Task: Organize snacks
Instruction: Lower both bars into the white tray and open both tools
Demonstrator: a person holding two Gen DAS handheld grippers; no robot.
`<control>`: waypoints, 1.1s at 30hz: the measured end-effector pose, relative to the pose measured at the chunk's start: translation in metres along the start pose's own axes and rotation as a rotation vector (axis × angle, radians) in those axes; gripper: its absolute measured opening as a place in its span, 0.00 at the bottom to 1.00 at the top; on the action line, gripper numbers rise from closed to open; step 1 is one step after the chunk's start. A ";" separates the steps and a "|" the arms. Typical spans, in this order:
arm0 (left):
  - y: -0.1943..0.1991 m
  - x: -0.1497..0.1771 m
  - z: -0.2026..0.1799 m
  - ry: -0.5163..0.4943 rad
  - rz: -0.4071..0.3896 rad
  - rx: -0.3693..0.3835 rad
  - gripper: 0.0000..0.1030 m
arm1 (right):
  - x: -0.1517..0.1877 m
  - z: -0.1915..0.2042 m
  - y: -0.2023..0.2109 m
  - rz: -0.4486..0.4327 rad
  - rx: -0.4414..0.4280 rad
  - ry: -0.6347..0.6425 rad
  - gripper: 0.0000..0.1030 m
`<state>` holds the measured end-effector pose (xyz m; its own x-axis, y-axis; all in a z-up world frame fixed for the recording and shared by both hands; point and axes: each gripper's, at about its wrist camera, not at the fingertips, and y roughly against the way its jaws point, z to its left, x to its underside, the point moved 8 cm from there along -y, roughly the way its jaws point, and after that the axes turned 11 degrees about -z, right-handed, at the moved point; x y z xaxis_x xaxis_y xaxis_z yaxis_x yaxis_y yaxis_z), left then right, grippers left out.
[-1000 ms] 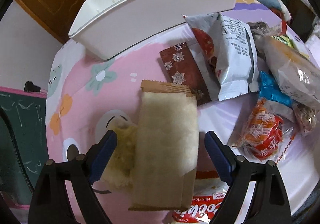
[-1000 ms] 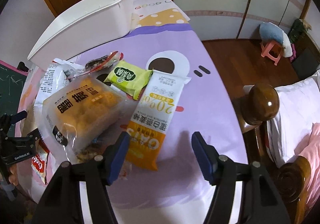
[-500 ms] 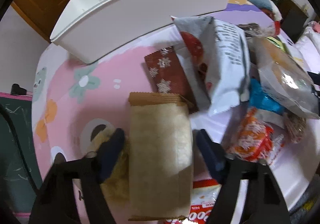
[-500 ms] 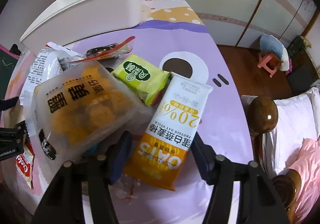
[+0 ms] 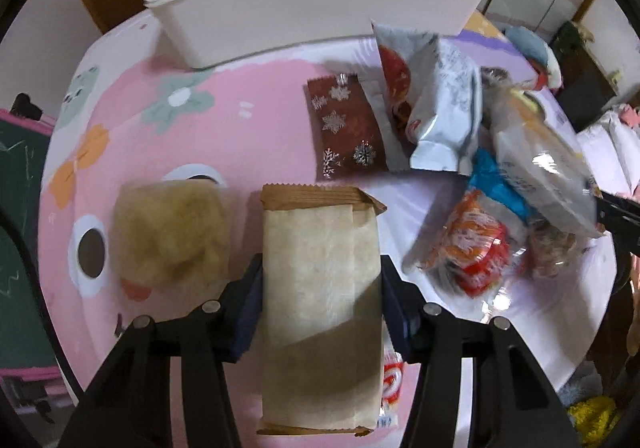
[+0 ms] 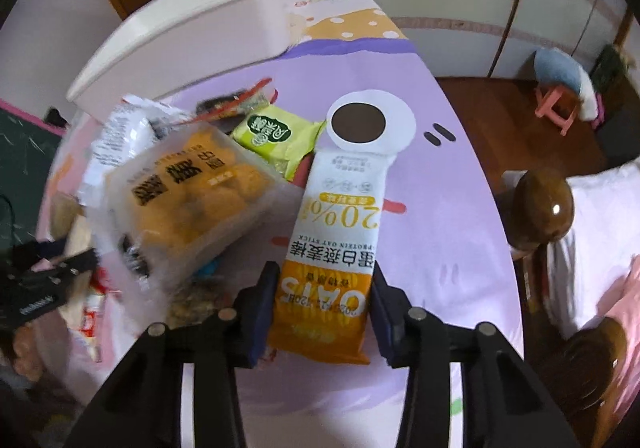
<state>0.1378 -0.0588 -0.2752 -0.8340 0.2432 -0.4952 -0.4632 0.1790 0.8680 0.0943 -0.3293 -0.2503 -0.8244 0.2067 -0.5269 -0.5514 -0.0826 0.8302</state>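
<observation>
My left gripper (image 5: pixel 320 288) is shut on a tan paper-wrapped bread packet (image 5: pixel 320 280), held between both pads above the pink tablecloth. My right gripper (image 6: pixel 324 300) is shut on a white and orange oat stick packet (image 6: pixel 336 248) at its orange end. A long white plastic bin (image 5: pixel 320 4) stands at the far side of the table; it also shows in the right wrist view (image 6: pixel 188 40). A pile of snacks lies between the grippers: a clear bag of golden pastries (image 6: pixel 192 200), a green packet (image 6: pixel 276 136), a dark red snowflake packet (image 5: pixel 348 128), a silver-white bag (image 5: pixel 436 116).
A second fluffy bread piece (image 5: pixel 172 236) lies left of the held packet. Red-orange snack bags (image 5: pixel 472 260) and a blue packet (image 5: pixel 496 184) lie right. A wooden bedpost (image 6: pixel 544 208), bedding and a pink stool (image 6: pixel 560 108) stand beyond the table's right edge.
Both grippers have closed: the left on the bread packet, the right on the oat stick packet. Both packets now sit between the pads, and the left packet has shifted right off the fluffy bread.
</observation>
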 end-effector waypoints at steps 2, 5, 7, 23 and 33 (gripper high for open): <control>0.017 0.001 -0.001 0.013 -0.033 0.011 0.50 | -0.002 0.001 0.013 -0.021 -0.032 -0.027 0.40; 0.042 -0.004 -0.001 0.022 -0.091 0.030 0.50 | -0.009 0.009 0.036 -0.062 -0.088 -0.046 0.40; 0.061 -0.011 -0.007 0.020 -0.129 0.051 0.50 | -0.013 0.021 0.051 -0.087 -0.124 -0.035 0.40; 0.222 -0.111 -0.007 0.000 -0.467 0.035 0.51 | -0.089 0.145 0.152 -0.358 -0.286 0.267 0.40; 0.282 -0.195 0.012 0.003 -0.570 -0.033 0.51 | -0.185 0.178 0.215 -0.582 -0.260 0.361 0.40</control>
<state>0.1737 -0.0441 0.0654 -0.4504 0.1139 -0.8855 -0.8494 0.2511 0.4643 0.1507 -0.2120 0.0579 -0.3546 -0.0427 -0.9340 -0.8888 -0.2949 0.3509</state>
